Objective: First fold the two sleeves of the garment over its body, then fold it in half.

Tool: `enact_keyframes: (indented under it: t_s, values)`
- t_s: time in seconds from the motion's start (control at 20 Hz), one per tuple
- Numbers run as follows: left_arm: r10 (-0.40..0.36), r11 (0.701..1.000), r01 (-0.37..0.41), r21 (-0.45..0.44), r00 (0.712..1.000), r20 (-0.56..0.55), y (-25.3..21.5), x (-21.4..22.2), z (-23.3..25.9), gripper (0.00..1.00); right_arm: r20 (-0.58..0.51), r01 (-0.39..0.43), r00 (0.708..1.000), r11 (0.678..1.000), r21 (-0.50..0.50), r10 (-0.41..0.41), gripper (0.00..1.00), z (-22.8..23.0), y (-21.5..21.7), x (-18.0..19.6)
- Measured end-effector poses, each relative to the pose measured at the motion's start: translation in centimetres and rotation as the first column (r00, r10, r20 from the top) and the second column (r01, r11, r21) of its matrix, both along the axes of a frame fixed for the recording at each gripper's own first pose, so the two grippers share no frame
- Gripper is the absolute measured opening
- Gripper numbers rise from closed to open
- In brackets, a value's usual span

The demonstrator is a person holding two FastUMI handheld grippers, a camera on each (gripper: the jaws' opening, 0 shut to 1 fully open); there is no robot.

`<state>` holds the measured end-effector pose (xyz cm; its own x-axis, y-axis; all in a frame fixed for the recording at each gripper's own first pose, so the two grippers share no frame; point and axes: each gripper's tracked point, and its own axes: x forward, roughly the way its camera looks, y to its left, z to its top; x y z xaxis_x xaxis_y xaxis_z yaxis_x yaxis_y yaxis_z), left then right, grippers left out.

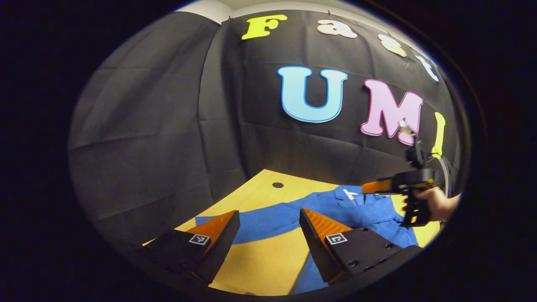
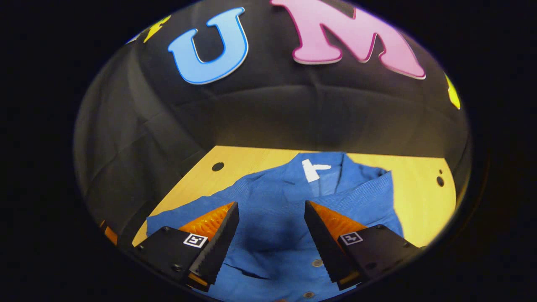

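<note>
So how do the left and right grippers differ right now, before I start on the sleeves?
The left gripper hovers over bare table beside a spread sleeve; the right gripper hovers over the shirt's buttoned body. The left sits off the garment's side, the right faces the collar. Both are open and hold nothing.

Yellow wood-grain worktop, bare surface visible in both views. Round dark hole in the worktop near its far edge in the left gripper view. In the right gripper view, a similar hole at far left of the worktop and another hole near the far right corner, with a tiny dark dot just above it. Black cloth booth wall behind and to the side of the worktop, creased, hanging in folds. Strip of white wall or ceiling above the cloth, left gripper view.
</note>
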<state>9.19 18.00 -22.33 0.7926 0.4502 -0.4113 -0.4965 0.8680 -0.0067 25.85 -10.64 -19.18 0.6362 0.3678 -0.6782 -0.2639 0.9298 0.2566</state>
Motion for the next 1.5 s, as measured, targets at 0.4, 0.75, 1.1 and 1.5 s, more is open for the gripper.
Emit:
enact_keyframes:
  t_s: [0.4, 0.75, 1.1, 1.5]
  values:
    - [0.126, 0.99, -0.138, -0.03, 0.961, -0.244, 8.2, -1.0, -9.9, 0.85, 0.17, 0.068, 0.983, 0.998, 0.006, -0.069, 0.98, 8.1, -7.9, -5.4]
    - [0.253, 0.955, -0.293, -0.045, 0.884, -0.393, 12.9, -2.8, -16.3, 0.85, 0.188, 0.137, 0.974, 0.99, -0.027, -0.129, 0.98, 12.2, -13.9, -10.9]
    - [0.282, 0.921, -0.377, -0.096, 0.817, -0.503, 13.5, -3.9, -19.5, 0.85, 0.27, 0.205, 0.947, 0.975, -0.084, -0.176, 0.98, 16.4, -18.7, -13.6]
    - [0.214, 0.913, -0.362, -0.187, 0.816, -0.537, 12.9, -2.9, -19.9, 0.66, 0.294, 0.219, 0.94, 0.967, -0.132, -0.173, 0.97, 17.3, -20.2, -14.7]
